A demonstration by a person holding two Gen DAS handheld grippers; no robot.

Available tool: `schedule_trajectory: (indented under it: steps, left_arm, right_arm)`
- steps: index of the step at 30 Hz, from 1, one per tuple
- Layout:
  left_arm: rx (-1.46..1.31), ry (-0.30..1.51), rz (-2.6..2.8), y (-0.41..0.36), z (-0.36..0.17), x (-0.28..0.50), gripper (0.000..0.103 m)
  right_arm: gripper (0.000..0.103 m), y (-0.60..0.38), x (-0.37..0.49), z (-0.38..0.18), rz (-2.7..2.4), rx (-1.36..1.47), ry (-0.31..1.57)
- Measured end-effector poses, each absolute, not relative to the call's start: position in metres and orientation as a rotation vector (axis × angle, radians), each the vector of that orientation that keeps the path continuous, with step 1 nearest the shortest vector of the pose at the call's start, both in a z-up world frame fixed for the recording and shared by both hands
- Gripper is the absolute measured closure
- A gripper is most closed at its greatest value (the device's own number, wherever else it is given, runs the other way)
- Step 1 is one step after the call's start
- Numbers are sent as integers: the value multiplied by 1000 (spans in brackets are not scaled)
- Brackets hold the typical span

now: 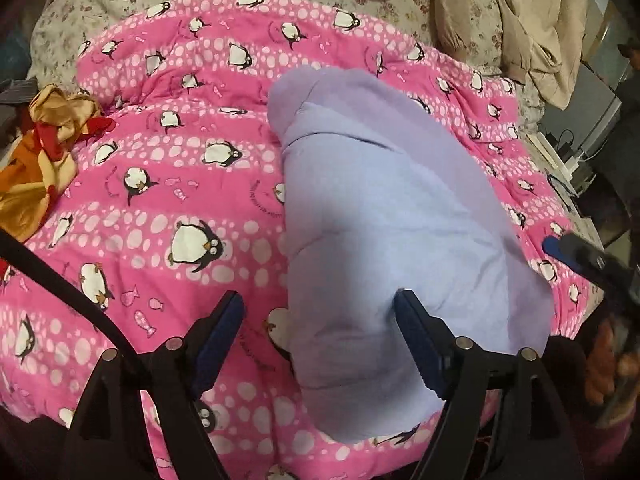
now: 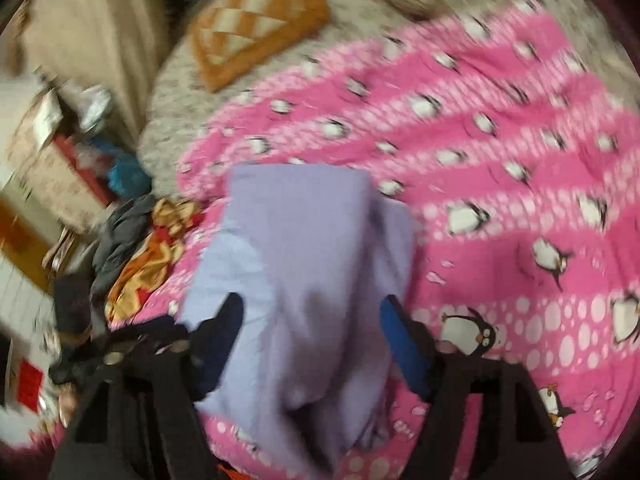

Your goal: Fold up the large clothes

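Observation:
A lavender garment (image 1: pixel 384 216) lies folded into a long bundle on a pink penguin-print quilt (image 1: pixel 160 208). My left gripper (image 1: pixel 320 312) is open above the garment's near left edge, its right finger (image 1: pixel 416 336) over the cloth, nothing held. The right gripper shows at the far right of the left wrist view (image 1: pixel 576 256). In the blurred right wrist view the right gripper (image 2: pixel 312 316) is open just above the garment (image 2: pixel 304 248), with cloth showing between the fingers; the quilt (image 2: pixel 500 184) spreads to the right.
An orange-and-red cloth heap (image 1: pixel 44 140) lies at the quilt's left edge, and shows in the right wrist view (image 2: pixel 148 256). An orange pillow (image 2: pixel 256 20) and beige clothes (image 1: pixel 512 20) lie at the back. Boxes and clutter (image 2: pixel 52 152) stand beside the bed.

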State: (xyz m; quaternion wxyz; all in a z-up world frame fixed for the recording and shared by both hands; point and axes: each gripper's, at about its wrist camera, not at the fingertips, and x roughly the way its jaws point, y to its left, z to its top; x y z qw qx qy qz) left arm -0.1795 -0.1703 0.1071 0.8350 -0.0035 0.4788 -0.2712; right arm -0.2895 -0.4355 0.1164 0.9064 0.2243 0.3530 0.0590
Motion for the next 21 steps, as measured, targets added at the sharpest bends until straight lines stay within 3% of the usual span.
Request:
schedule_trajectory:
  steps: [4,9,12,19,21]
  left_arm:
    - [19,1021,-551,-185,98,-183,53]
    - [94,956,-521,-195,91,-199,53]
    - [94,939,-502,-200,86,-205,53]
    - [156,877,-454,-203,96,-219,53]
    - [152,863,-449,-201,100,-221,53]
  right_arm:
    - [44,-402,-294,120,177,353,733]
    - [59,-387,-284,84,49,195,854]
    - [58,-392,-279,64,11,213,866]
    - [58,-388,-294,85,-18,181,839]
    - [51,-382,-303,95,-32,180,817]
